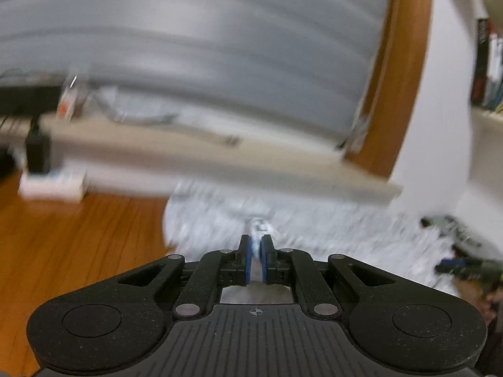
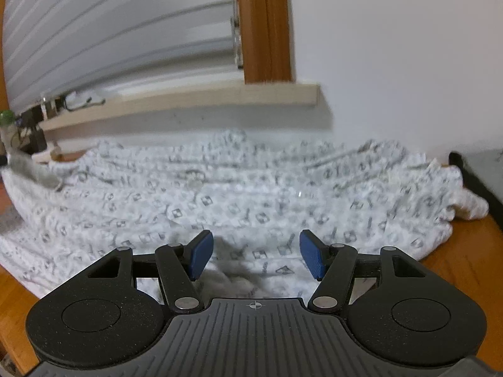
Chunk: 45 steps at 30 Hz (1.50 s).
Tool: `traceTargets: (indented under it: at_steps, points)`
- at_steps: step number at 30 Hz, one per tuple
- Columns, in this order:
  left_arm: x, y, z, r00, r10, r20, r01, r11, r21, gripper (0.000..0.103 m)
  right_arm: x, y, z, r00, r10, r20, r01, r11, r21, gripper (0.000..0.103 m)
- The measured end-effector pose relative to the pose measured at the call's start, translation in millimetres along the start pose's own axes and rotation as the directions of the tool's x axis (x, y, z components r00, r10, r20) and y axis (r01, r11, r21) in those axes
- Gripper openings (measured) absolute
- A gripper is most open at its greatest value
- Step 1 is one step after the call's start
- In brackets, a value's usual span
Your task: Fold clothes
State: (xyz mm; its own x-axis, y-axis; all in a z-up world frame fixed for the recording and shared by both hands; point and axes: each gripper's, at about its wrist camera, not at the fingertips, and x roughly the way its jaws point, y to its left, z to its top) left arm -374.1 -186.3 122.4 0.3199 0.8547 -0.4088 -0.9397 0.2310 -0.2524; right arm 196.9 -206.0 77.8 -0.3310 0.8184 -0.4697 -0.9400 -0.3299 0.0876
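Observation:
A white garment with a small grey print [image 2: 251,194] lies spread and rumpled on the wooden table [image 2: 465,260]. My right gripper [image 2: 255,251] is open, its blue pads [image 2: 201,256] just above the garment's near part. In the blurred left wrist view the same garment [image 1: 330,229] lies ahead. My left gripper [image 1: 257,245] is shut on a pinch of its cloth, which shows white between the blue pads [image 1: 249,257].
A pale window sill [image 2: 188,102] and grey blinds [image 2: 119,31] run behind the table. A brown wooden frame [image 2: 264,25] stands beside a white wall. A dark box [image 2: 481,172] sits at the right edge. Small items [image 1: 53,185] lie at the left.

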Motion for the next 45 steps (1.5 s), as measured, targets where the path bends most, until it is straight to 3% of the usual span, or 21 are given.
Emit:
traceTargets:
  at_steps: [6,10,12,16,20,23,28,30,31,32,37,39,41,43,45]
  points:
    - [1,17,1,0.999,0.041,-0.016,-0.042,0.999,-0.029,0.024,8,4,-1,0.998,0.011,-0.054,-0.013,0.999,-0.036,0.064]
    - [-3,20,8,0.998,0.055,0.004,-0.055,0.998,-0.031,0.045,11,2,-2,0.997,0.028,-0.066,-0.028,1.0,-0.012,0.065]
    - [-1,19,10,0.998,0.063,0.009,-0.063,0.998,-0.013,0.048,12,1,-2,0.997,0.033,-0.067,-0.033,0.999,-0.005,0.065]
    - [9,8,14,0.999,0.035,0.001,-0.035,0.998,0.046,0.048,10,1,-3,0.998,0.037,-0.058,-0.037,0.999,0.0,0.065]
    - [33,-11,10,0.997,0.009,-0.076,0.002,0.99,0.143,0.048,8,2,-3,0.998,0.028,-0.049,-0.028,1.0,-0.002,0.065]
    - [53,-24,3,0.991,0.019,-0.133,0.012,0.975,0.221,0.064,7,1,-3,0.999,0.028,-0.045,-0.028,1.0,0.004,0.066]
    - [79,-30,-6,0.978,0.087,-0.191,-0.022,0.947,0.319,0.061,7,0,-3,0.999,0.031,-0.041,-0.03,0.999,0.01,0.066]
    - [80,-22,-5,0.974,0.138,-0.178,-0.075,0.943,0.323,0.037,6,0,-4,0.999,0.03,-0.038,-0.03,0.999,0.012,0.066]
    - [76,-15,-2,0.975,0.157,-0.156,-0.105,0.949,0.297,0.021,6,0,-4,0.999,0.029,-0.036,-0.029,0.999,0.014,0.066]
    - [72,-8,2,0.975,0.177,-0.135,-0.135,0.953,0.27,0.019,5,-1,-4,0.999,0.029,-0.033,-0.028,0.999,0.015,0.066]
    - [54,32,11,0.956,0.279,-0.09,-0.261,0.95,0.172,0.019,5,-1,-5,0.999,0.027,-0.028,-0.026,1.0,0.017,0.066]
    - [49,35,10,0.958,0.272,-0.086,-0.256,0.953,0.16,0.019,5,-1,-5,0.999,0.026,-0.028,-0.025,1.0,0.017,0.066]
    - [45,31,9,0.964,0.255,-0.08,-0.24,0.958,0.159,0.034,2,0,-6,1.0,0.014,-0.014,-0.014,1.0,0.017,0.066]
    - [41,19,8,0.972,0.225,-0.072,-0.21,0.962,0.174,0.042,-3,3,-7,1.0,0.003,0.003,-0.003,1.0,0.014,0.066]
    - [41,5,5,0.98,0.185,-0.076,-0.168,0.967,0.192,0.043,-13,8,-9,0.999,-0.024,0.025,0.024,1.0,-0.01,0.066]
